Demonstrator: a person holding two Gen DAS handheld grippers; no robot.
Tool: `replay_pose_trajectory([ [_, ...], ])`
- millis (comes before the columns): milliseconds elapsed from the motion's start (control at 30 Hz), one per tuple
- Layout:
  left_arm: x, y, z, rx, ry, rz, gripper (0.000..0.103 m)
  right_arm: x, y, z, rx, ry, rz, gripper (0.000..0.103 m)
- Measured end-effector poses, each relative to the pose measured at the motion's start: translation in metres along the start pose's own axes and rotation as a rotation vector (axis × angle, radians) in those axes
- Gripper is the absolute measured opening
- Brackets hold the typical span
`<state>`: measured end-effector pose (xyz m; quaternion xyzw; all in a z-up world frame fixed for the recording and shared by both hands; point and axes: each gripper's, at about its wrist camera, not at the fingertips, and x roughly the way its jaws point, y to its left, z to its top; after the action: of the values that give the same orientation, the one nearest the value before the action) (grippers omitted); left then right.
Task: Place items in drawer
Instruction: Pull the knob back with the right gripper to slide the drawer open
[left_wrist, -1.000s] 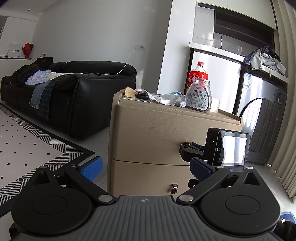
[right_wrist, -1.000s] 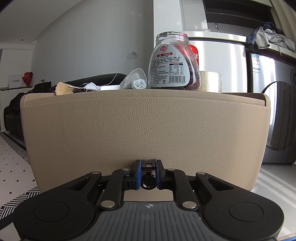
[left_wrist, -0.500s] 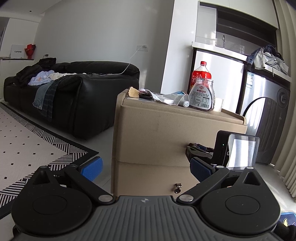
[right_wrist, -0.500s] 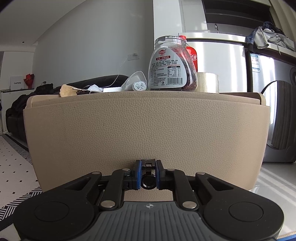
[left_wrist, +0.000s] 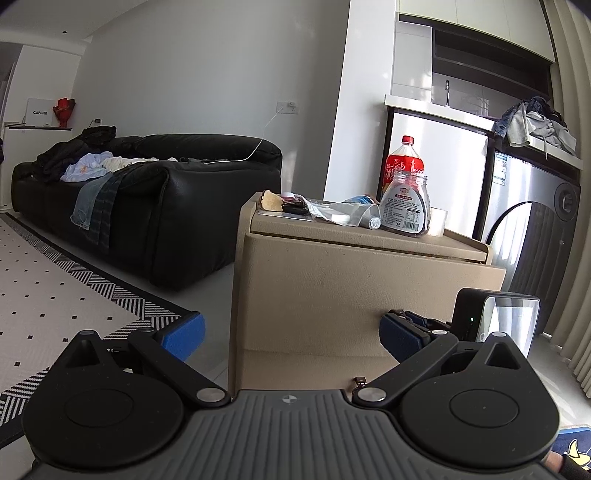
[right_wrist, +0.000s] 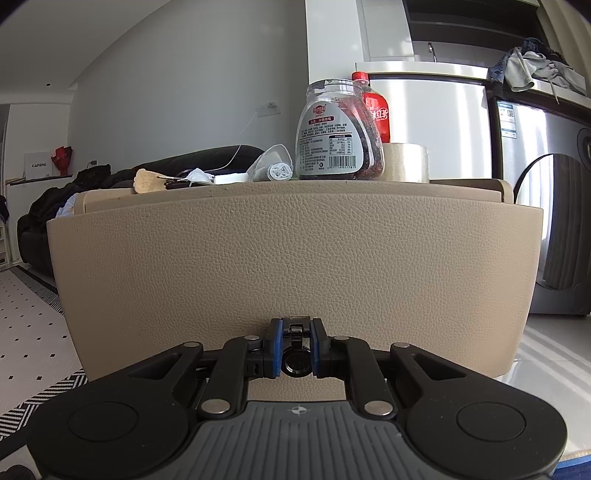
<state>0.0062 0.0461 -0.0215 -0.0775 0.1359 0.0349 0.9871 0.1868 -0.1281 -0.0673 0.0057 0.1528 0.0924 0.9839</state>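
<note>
Right hand-held gripper (right_wrist: 295, 347) clamping drawer (right_wrist: 295, 258) handle (right_wrist: 296, 363), drawer front pulled out proud of cabinet (left_wrist: 266, 221)

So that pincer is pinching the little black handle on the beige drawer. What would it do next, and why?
Probably keep pulling straight back. The right gripper is shut on the drawer handle, and the top drawer juts only partly out from under the cabinet top, so the jar and the other items could not yet go in.

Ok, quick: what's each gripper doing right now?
Left gripper: open, holding nothing.
Right gripper: shut on the top drawer's pull handle, drawer front partly out.
</note>
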Motion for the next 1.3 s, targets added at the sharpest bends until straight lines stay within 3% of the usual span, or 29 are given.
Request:
replay_pose_trajectory([
  [1300,-0.033,-0.001,0.009,0.016,-0.057,0.004,0.103,-0.084,-0.001,-0.015,0.000,0.042,0.032,0.016],
])
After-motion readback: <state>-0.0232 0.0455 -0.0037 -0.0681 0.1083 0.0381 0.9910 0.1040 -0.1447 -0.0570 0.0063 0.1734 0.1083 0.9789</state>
